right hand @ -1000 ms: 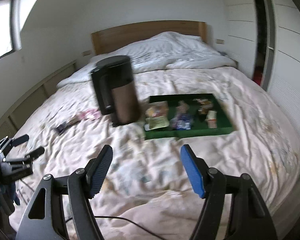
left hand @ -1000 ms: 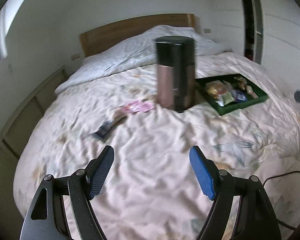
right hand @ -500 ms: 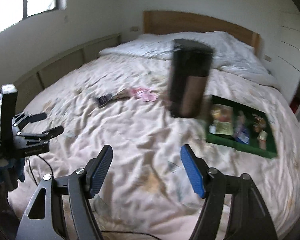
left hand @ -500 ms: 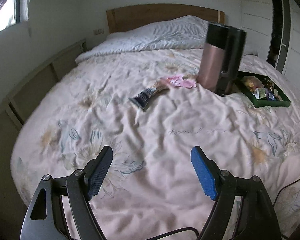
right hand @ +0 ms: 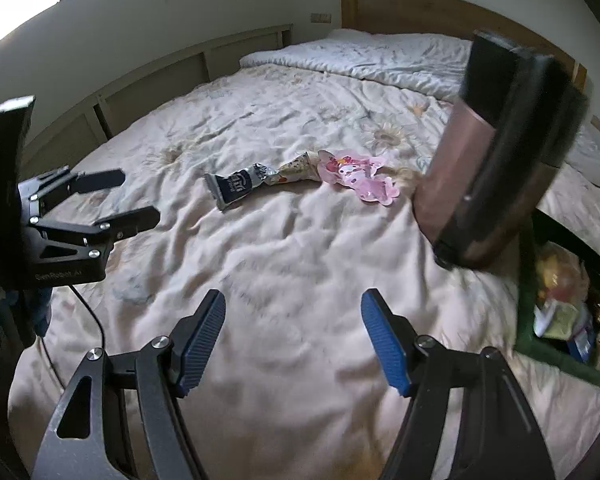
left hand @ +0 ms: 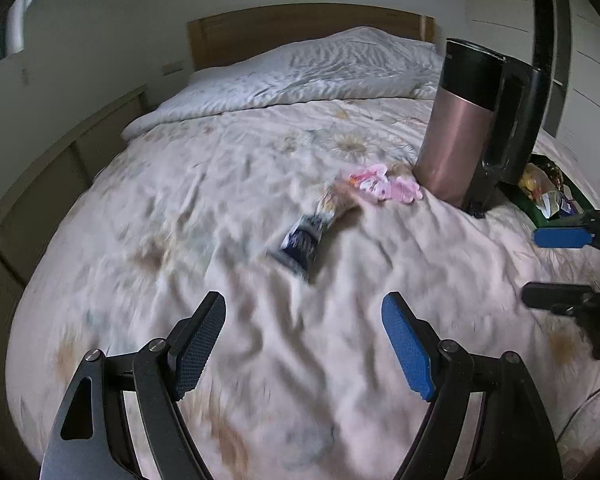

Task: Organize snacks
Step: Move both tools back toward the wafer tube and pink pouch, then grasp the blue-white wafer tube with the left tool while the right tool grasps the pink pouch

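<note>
Three loose snacks lie in a row on the flowered bed cover: a dark blue packet (left hand: 300, 242) (right hand: 234, 189), a tan cone-shaped packet (left hand: 336, 200) (right hand: 296, 170) and a pink packet (left hand: 384, 186) (right hand: 360, 176). To the right, a green tray (left hand: 538, 216) (right hand: 525, 300) holds several snacks. My left gripper (left hand: 304, 304) (right hand: 140, 196) hovers open and empty just short of the blue packet. The right gripper (right hand: 293, 298) (left hand: 548, 268) is also open and empty, above bare cover in front of the packets.
A tall pink and black flask (left hand: 460, 128) (right hand: 488, 160) stands between the pink packet and the tray. White pillows (left hand: 320, 68) and a wooden headboard (left hand: 300, 24) lie beyond. A low ledge runs along the bed's left side. A black cable (right hand: 88, 308) trails below the left gripper.
Both views have swung left and sunk toward the bed, so the loose packets look nearer and more central. The right gripper now shows at the left view's right edge. Both stay open.
</note>
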Demonstrator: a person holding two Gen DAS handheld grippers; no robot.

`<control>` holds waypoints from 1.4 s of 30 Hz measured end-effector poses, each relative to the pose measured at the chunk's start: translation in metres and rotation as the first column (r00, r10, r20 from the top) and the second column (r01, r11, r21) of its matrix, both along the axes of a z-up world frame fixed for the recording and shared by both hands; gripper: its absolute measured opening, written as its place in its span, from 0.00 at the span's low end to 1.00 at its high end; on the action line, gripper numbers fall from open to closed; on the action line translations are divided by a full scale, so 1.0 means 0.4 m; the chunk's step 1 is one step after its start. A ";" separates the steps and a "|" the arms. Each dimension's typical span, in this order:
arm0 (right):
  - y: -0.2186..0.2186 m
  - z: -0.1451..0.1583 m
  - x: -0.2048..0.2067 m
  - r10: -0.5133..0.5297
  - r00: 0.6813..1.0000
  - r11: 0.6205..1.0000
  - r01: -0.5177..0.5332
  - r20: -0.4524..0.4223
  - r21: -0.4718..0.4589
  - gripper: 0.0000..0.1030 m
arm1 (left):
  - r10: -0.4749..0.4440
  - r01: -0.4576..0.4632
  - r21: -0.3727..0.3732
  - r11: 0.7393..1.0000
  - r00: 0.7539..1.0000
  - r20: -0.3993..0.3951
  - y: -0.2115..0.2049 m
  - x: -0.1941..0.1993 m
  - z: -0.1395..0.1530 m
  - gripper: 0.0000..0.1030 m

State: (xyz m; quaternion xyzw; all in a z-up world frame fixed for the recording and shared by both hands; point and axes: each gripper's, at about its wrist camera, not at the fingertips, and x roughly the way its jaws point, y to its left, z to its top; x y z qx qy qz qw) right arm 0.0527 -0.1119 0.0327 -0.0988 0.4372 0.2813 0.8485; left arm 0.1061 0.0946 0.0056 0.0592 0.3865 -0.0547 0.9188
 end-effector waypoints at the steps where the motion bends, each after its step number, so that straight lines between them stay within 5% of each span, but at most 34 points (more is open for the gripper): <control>1: 0.008 -0.006 0.017 0.003 1.000 1.000 -0.003 -0.002 -0.006 0.73 | -0.015 0.015 0.000 1.000 1.000 -0.002 -0.004 0.020 -0.003 0.74; 12: 0.122 -0.080 0.215 0.073 0.997 0.990 -0.072 0.004 -0.121 0.73 | -0.091 0.097 0.127 0.987 0.994 -0.053 -0.037 0.225 -0.112 0.74; 20: 0.176 -0.141 0.346 0.097 0.995 0.975 -0.093 0.010 -0.204 0.73 | -0.087 0.095 0.093 0.991 0.992 -0.089 -0.035 0.300 -0.172 0.74; 23: 0.185 -0.166 0.389 0.101 0.995 0.967 -0.099 -0.005 -0.233 0.95 | -0.063 0.070 0.068 0.995 0.993 -0.095 -0.025 0.314 -0.186 0.74; 42: 0.198 -0.242 0.538 0.052 0.994 0.974 -0.072 -0.095 -0.213 0.95 | -0.037 0.034 -0.025 0.999 0.991 -0.128 -0.028 0.376 -0.218 0.74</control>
